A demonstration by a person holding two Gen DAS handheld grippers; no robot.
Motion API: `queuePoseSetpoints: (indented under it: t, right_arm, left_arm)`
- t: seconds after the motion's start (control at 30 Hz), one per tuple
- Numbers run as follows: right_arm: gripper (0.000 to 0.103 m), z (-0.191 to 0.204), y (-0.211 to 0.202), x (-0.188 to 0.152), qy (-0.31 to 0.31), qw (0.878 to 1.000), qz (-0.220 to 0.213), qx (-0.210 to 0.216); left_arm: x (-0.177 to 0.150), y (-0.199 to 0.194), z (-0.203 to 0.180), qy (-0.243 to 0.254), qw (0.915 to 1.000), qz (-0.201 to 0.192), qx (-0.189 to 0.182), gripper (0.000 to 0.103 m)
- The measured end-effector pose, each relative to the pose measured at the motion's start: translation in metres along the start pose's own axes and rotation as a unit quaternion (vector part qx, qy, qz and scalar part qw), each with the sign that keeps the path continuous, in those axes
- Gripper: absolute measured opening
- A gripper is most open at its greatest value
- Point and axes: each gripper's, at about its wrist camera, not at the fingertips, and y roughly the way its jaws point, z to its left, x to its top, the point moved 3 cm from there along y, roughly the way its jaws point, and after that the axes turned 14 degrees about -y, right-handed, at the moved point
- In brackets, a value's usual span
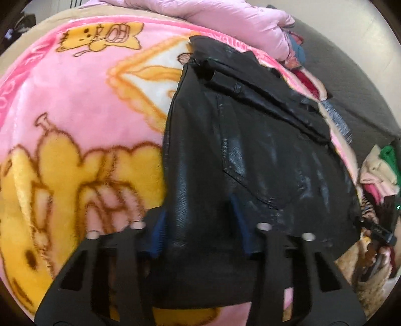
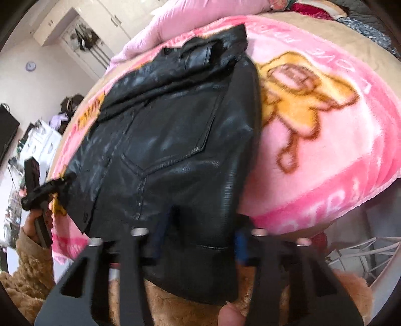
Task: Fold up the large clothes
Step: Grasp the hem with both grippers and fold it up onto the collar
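Black leather trousers (image 1: 250,155) lie folded on a pink cartoon blanket (image 1: 75,112) on a bed. They also show in the right wrist view (image 2: 170,140). My left gripper (image 1: 200,220) stands open, its blue-padded fingers (image 1: 159,233) straddling the near left edge of the trousers. My right gripper (image 2: 200,230) stands open over the near right corner, with leather between its fingers (image 2: 241,245). The left gripper's body also shows in the right wrist view (image 2: 42,193), at the trousers' left edge. The right one shows in the left wrist view (image 1: 376,228).
A pink duvet (image 1: 213,20) is bunched at the head of the bed. Piled clothes (image 1: 378,170) lie at the right. A grey bedcover (image 1: 351,75) lies beyond the blanket. In the right wrist view a wardrobe (image 2: 82,35) and cluttered furniture (image 2: 37,143) stand at the left.
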Motion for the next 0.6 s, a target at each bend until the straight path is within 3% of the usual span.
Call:
queuePoseSetpoints:
  t: [0.07,0.17,0.33,0.6]
  right_arm:
    - [0.013,-0.001,-0.011,0.0,0.004,1.0,-0.023,0.012]
    - [0.01,-0.002,-0.025,0.002,0.014,0.998,-0.055,0.033]
    - [0.009,0.002,-0.055,0.004,0.028,0.992,-0.107,0.066]
    - [0.009,0.006,-0.106,0.021,0.038,0.978,-0.179,0.098]
  left_arm:
    - [-0.001,-0.006,-0.001,0.0,0.9999,-0.002,-0.01,0.015]
    - [-0.001,-0.016,-0.007,0.004,0.9997,-0.011,-0.023,0.008]
    - [0.001,-0.053,-0.017,-0.007,0.9962,-0.039,-0.077,0.005]
    - [0.013,-0.094,-0.045,-0.002,0.9885,-0.077,-0.13,0.005]
